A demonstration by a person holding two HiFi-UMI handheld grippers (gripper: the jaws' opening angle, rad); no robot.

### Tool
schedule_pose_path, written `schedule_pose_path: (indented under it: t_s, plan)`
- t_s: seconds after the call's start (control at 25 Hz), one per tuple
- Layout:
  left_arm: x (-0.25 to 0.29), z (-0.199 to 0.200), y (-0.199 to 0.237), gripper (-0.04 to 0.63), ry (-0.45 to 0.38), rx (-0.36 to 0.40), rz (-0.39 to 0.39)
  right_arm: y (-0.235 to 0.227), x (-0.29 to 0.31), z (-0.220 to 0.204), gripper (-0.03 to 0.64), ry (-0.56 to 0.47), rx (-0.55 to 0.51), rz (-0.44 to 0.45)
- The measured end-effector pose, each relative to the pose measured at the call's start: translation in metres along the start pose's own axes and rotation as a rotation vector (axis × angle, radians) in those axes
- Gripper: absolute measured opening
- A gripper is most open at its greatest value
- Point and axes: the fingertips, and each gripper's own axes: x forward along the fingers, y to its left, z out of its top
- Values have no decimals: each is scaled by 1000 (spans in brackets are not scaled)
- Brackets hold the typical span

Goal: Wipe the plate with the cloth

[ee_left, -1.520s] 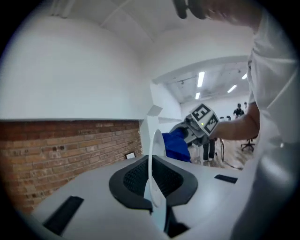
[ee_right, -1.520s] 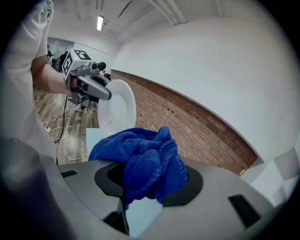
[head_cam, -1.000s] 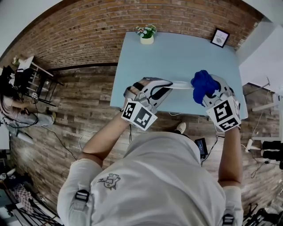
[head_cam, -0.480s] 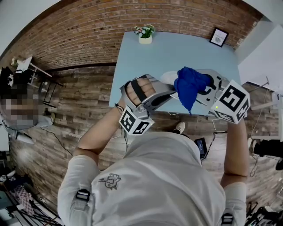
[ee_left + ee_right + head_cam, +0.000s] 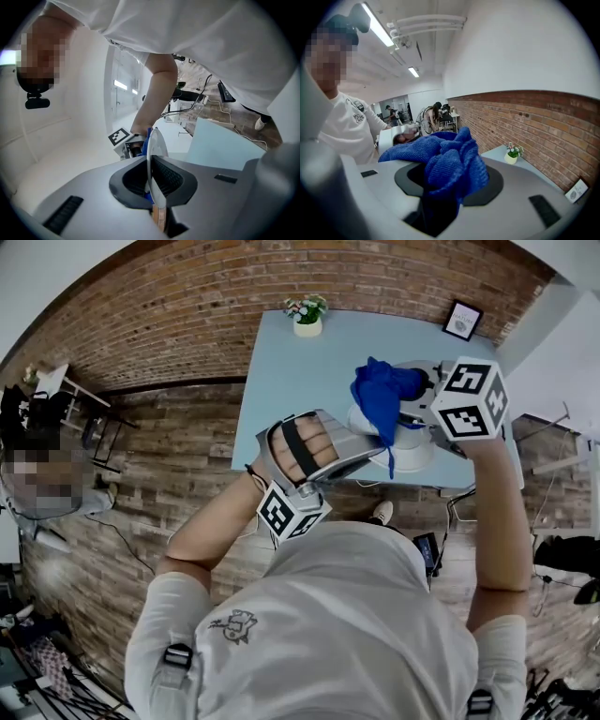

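In the head view my left gripper [image 5: 361, 442] is shut on the rim of a white plate [image 5: 412, 454], held up above the pale blue table [image 5: 300, 381]. In the left gripper view the plate [image 5: 154, 154] stands edge-on between the pads of my left gripper [image 5: 155, 199]. My right gripper [image 5: 412, 407] is shut on a bunched blue cloth [image 5: 379, 395] that lies against the plate's near side, one corner hanging down. In the right gripper view the cloth [image 5: 452, 161] fills the jaws of my right gripper [image 5: 443, 190] and hides them.
At the table's far edge stand a small potted plant [image 5: 307, 313] and a framed picture [image 5: 462, 321]. A brick wall runs behind the table. Wood-look floor lies around it, with cables on the right. Another person [image 5: 37, 474] is far left.
Both grippers have risen and rolled. The plate has tipped from lying flat to standing tilted. The cloth has moved left from beside the plate onto it.
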Motion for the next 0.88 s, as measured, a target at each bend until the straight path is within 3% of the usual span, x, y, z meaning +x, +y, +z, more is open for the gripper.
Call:
schedule_pose_path:
  t_s: [0.24,0.4,0.72,0.88]
  plan:
    - [-8,-21,6,21,37,-3,14,-35,-23,-20,164,-23,111,-52]
    - [-10,-42,0,21,89,-25,12,-17,-44,-33,164,-90,162,-20]
    - [-1,-53,-2,21,86,-31,-15,38,-29,-4,164,-57,26,14]
    - [2,-49,3,21,81,-25,-5,42,-22,11,164,-30,-9,37]
